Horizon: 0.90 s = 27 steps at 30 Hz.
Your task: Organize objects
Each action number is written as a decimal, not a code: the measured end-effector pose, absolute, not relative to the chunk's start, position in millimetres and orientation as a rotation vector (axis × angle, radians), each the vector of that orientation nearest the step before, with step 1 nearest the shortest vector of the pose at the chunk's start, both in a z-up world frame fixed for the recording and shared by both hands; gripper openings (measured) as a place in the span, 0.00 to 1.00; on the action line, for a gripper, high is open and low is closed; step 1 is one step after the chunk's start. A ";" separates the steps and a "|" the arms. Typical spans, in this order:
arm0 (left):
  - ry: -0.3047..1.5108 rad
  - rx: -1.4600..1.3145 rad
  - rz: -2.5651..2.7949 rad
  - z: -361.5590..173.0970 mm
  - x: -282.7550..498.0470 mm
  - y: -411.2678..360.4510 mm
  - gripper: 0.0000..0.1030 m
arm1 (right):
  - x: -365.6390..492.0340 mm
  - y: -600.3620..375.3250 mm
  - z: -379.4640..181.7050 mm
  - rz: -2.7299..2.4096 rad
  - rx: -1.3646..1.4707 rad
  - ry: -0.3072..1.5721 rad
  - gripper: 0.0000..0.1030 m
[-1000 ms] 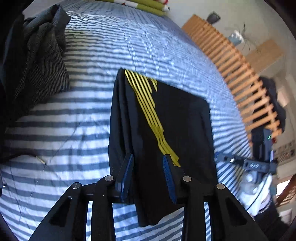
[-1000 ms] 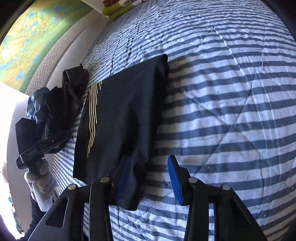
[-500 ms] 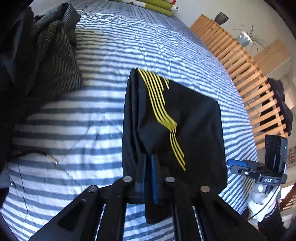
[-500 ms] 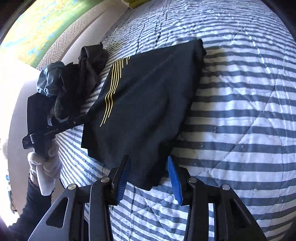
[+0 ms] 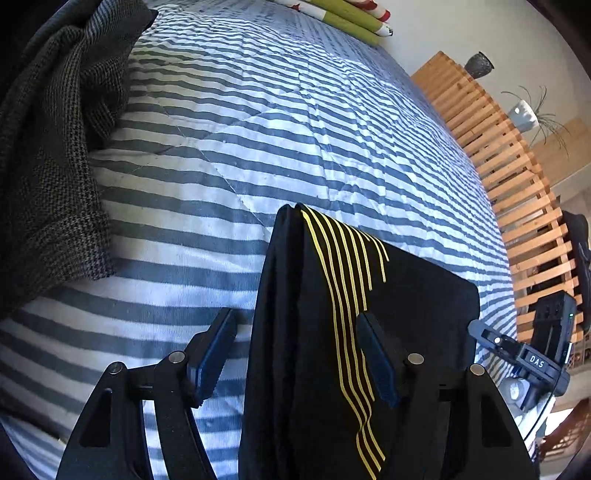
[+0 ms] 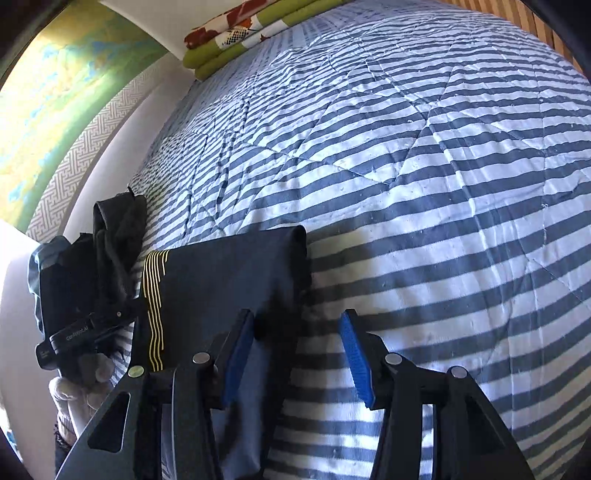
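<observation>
A folded black garment (image 5: 413, 295) with thin yellow stripes lies on the striped bedspread (image 5: 258, 129). My left gripper (image 5: 295, 354) hangs over its left part. The jaws are opening wide, with the garment's edge between the pads, which do not press on it. In the right wrist view the same garment (image 6: 229, 273) shows its far fold. My right gripper (image 6: 297, 356) is over the garment's right corner. Its jaws are opening too, with cloth lying by the left pad and bare bedspread (image 6: 424, 166) by the right one.
A dark checked garment (image 5: 48, 147) is heaped at the left, seen again as dark clothes (image 6: 114, 236) by the wall. Folded green and red bedding (image 6: 251, 33) lies at the bed's far end. A wooden slatted frame (image 5: 509, 177) runs along the right. A gloved hand (image 6: 74, 391) holds the other gripper.
Half a second ago my left jaws were pinched on the garment's edge; now they stand wide apart. Both grippers have shifted, and the garment sits lower and closer in both views. My right jaws are slightly wider.
</observation>
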<state>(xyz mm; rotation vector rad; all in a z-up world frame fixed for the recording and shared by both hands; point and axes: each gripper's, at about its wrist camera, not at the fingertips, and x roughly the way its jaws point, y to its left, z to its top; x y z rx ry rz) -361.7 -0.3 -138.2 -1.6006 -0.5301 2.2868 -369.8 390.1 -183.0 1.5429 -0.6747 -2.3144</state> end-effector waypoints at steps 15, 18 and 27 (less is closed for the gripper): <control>-0.587 -1.506 2.313 -141.8 -372.5 -2.7 0.07 | -396.3 362.0 -198.2 -2.279 1.447 -0.703 0.15; -0.535 -1.429 2.354 -119.6 -358.4 4.6 0.07 | -391.2 359.9 -189.3 -2.291 1.394 -0.711 0.11; -0.457 -1.046 2.379 18.8 -295.3 35.8 0.06 | -330.0 386.0 -83.7 -2.510 1.043 -0.545 0.08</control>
